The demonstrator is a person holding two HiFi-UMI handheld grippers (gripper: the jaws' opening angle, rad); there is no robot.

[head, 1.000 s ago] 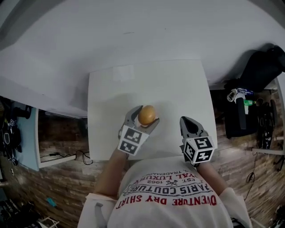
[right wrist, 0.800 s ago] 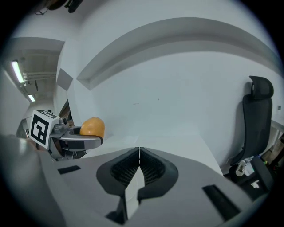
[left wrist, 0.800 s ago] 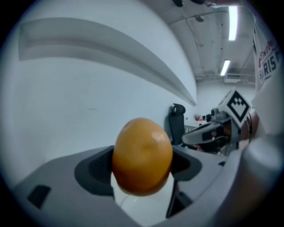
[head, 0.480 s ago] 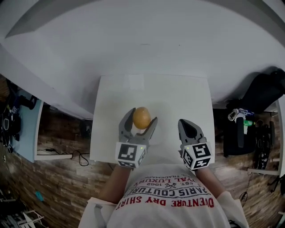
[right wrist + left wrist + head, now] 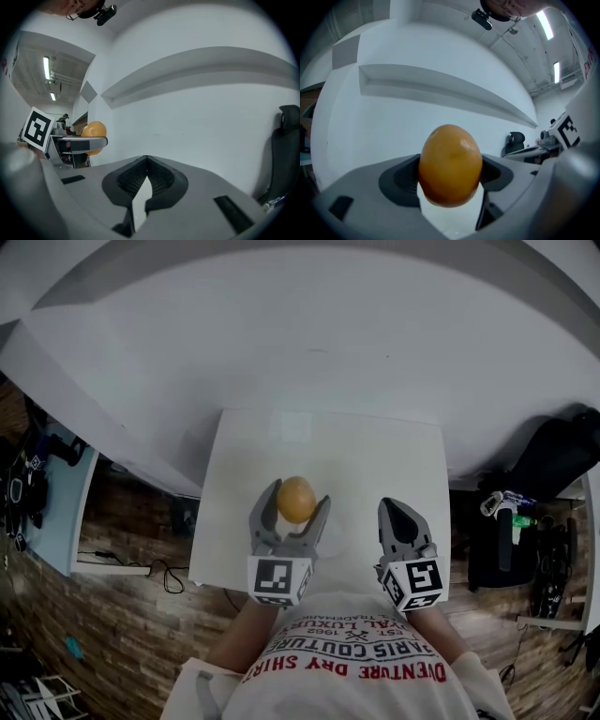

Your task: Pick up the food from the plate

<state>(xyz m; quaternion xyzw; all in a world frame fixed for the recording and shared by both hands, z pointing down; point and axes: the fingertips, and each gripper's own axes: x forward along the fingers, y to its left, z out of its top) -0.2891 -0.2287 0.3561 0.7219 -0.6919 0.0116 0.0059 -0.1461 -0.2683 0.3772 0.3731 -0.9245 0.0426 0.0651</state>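
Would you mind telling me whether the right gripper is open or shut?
Shut: the right gripper shows its jaw tips touching in its own view, with nothing held between them.

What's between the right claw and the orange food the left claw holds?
Nothing: in the head view only bare white table shows between the shut right claw and the orange food gripped in the left claw.
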